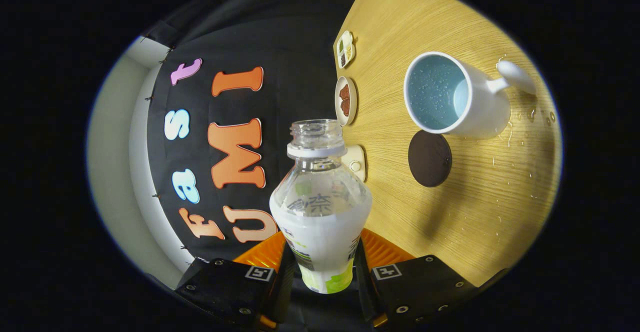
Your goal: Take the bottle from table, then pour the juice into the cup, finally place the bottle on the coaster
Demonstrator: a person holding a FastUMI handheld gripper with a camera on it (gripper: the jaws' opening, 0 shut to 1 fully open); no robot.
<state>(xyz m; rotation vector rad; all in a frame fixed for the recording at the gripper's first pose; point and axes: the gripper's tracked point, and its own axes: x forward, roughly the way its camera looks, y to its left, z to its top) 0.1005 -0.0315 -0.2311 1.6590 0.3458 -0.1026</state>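
Between its two black fingers, the hand-held gripper (322,264) pinches an uncapped clear plastic bottle (320,207), beside a white mug (452,97) and dark round coaster (429,158).

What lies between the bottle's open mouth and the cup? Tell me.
Bare wooden table in the gripper view; the bottle is clamped between the fingers, the cup beyond.

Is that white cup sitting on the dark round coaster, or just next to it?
Cannot tell. In the gripper view the cup overlaps the coaster's edge, hiding any contact or gap. The gripper is shut on the bottle.
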